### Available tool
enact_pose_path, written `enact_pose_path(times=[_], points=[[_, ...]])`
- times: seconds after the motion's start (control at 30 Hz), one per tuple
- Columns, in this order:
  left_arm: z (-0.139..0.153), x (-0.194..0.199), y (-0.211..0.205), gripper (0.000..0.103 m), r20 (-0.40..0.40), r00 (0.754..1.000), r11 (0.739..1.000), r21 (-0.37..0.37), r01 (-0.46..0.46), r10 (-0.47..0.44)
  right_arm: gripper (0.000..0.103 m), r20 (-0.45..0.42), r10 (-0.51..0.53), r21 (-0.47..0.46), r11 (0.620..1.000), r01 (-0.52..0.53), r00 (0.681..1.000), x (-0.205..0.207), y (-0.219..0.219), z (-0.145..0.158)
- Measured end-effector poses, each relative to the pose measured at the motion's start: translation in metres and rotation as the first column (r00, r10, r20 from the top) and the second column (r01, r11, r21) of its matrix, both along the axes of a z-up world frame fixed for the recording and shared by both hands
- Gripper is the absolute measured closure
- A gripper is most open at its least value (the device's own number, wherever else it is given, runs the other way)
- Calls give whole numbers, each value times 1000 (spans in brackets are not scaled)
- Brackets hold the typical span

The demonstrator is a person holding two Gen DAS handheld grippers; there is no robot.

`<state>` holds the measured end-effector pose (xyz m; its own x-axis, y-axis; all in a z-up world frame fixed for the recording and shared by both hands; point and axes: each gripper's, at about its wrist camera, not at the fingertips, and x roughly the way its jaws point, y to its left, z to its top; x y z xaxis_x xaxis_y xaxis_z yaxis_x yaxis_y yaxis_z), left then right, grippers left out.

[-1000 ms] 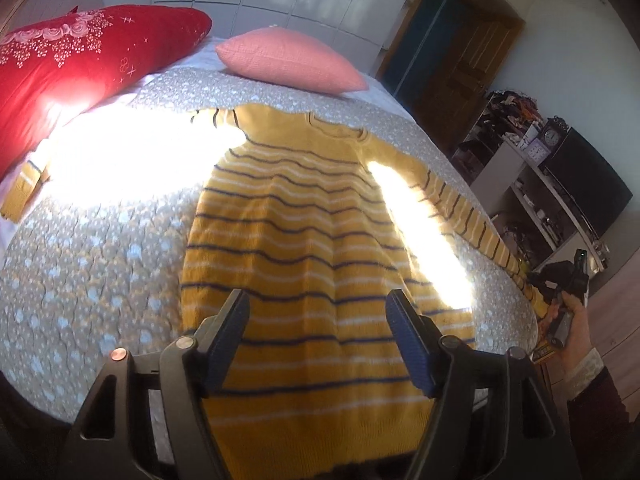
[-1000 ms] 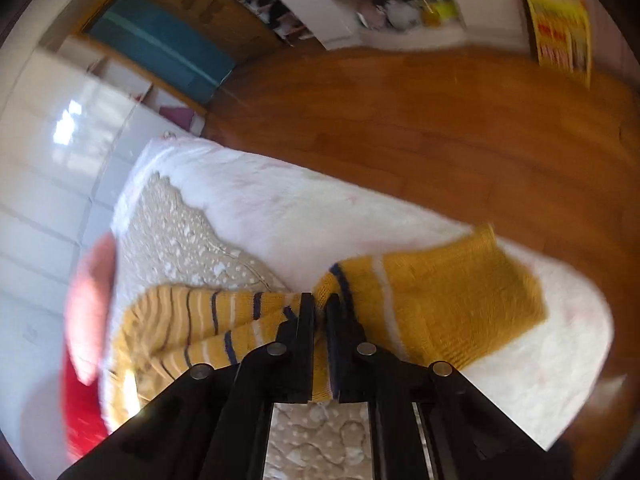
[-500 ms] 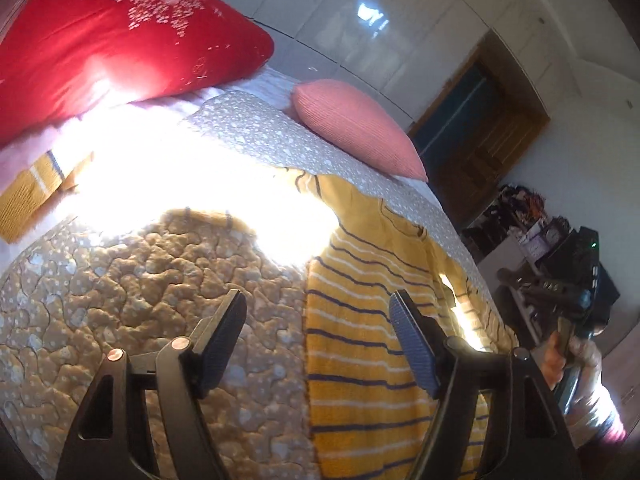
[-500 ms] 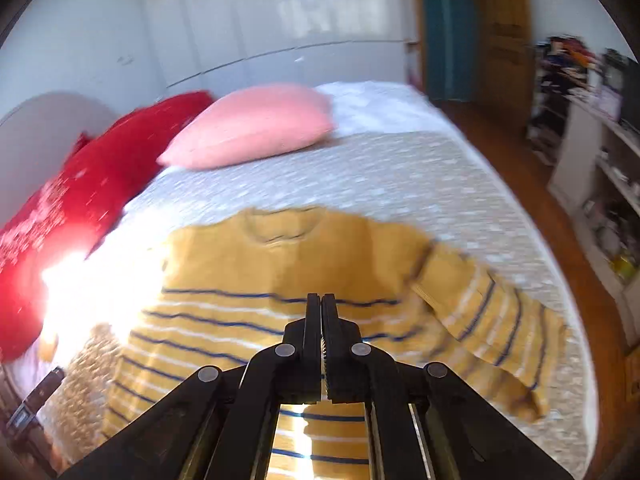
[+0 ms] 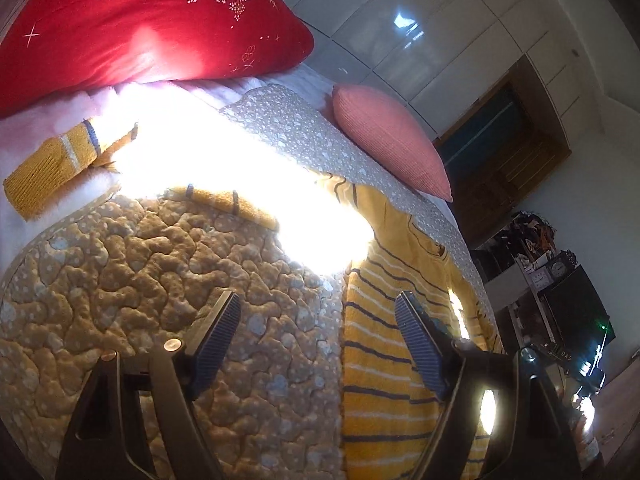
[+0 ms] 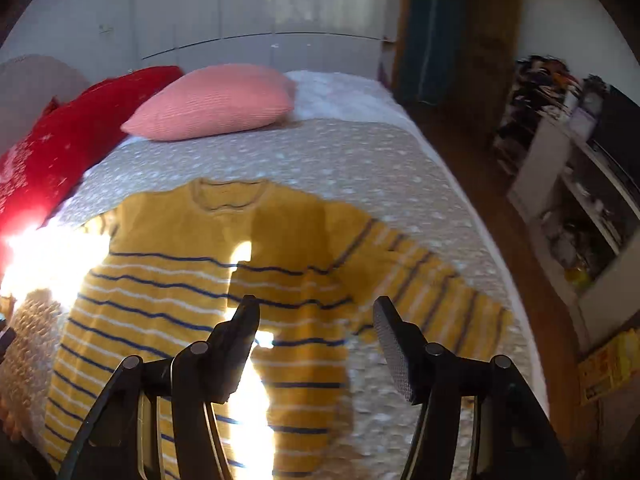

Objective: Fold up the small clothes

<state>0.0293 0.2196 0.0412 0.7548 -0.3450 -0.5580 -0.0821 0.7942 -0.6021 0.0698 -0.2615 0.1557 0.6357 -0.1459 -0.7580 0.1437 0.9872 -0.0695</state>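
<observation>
Right wrist view: right gripper (image 6: 316, 320), jaws just opened wide, nothing between them. Below lay the yellow striped sweater (image 6: 192, 280) on the quilted bedspread (image 6: 340, 152). Left gripper (image 5: 318, 324), likewise gaping and empty, hovered above the bedspread beside the sweater's edge.

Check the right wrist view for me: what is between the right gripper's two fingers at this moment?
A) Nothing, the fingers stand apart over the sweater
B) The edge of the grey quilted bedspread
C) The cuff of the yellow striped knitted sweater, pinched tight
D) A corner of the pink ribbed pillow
A: the right gripper has just been opening, its fingers stand apart with nothing pinched, and the yellow striped knitted sweater lies flat on the grey quilted bedspread beyond them.
</observation>
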Motion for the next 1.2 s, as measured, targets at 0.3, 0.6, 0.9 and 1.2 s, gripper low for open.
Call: enact_pose_path(times=[0.3, 0.6, 0.9, 1.2], points=[[-9, 2, -32, 24, -28, 1000, 993, 119, 4, -1, 39, -135, 5, -126, 992, -22, 991, 24, -31, -68], [-25, 17, -33, 24, -81, 996, 997, 76, 27, -21, 40, -175, 30, -125, 991, -52, 984, 63, -24, -106], [-23, 21, -43, 24, -84, 996, 994, 103, 46, -37, 88, -182, -14, -38, 999, 7, 983, 70, -41, -103], [-24, 18, -38, 24, -85, 996, 996, 85, 32, -25, 97, -163, -27, -49, 999, 20, 986, 69, -26, -87]])
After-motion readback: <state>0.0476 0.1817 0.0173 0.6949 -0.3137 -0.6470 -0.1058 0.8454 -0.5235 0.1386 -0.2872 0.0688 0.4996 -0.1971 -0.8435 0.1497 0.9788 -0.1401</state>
